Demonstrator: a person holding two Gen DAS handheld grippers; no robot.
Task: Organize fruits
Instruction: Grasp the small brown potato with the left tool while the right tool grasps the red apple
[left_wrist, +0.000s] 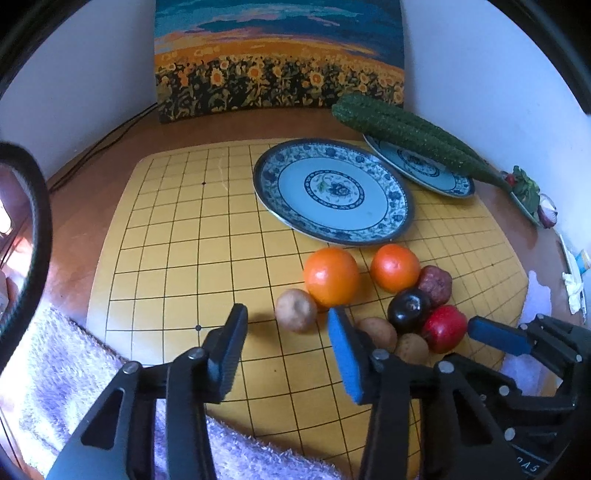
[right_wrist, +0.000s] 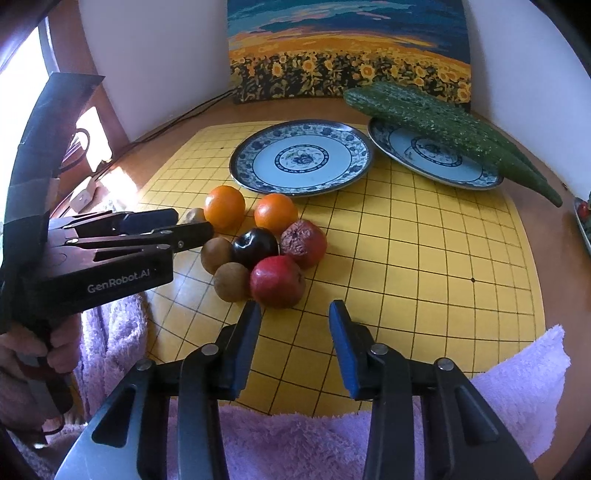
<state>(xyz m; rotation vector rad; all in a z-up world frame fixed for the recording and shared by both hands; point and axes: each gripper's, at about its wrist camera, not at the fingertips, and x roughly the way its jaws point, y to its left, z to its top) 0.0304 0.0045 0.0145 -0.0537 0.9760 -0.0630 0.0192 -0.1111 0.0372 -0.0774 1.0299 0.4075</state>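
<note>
A cluster of fruit lies on the yellow grid mat (left_wrist: 177, 236): two oranges (left_wrist: 331, 276) (left_wrist: 394, 268), a dark plum (left_wrist: 409, 310), a red pomegranate (left_wrist: 444, 328), a wrinkled dark-red fruit (left_wrist: 436, 284) and three brown kiwis (left_wrist: 295, 310). The same cluster shows in the right wrist view, with the pomegranate (right_wrist: 277, 281) nearest. My left gripper (left_wrist: 286, 334) is open and empty, just in front of one kiwi. My right gripper (right_wrist: 295, 325) is open and empty, just short of the pomegranate. An empty blue-patterned plate (left_wrist: 332, 192) (right_wrist: 301, 158) lies behind the fruit.
A second patterned plate (right_wrist: 432, 157) at the back right holds a long green cucumber (right_wrist: 443, 125). A sunflower painting (left_wrist: 277, 62) leans on the back wall. A purple towel (right_wrist: 295, 435) covers the near table edge. A small dish with vegetables (left_wrist: 528, 192) sits far right.
</note>
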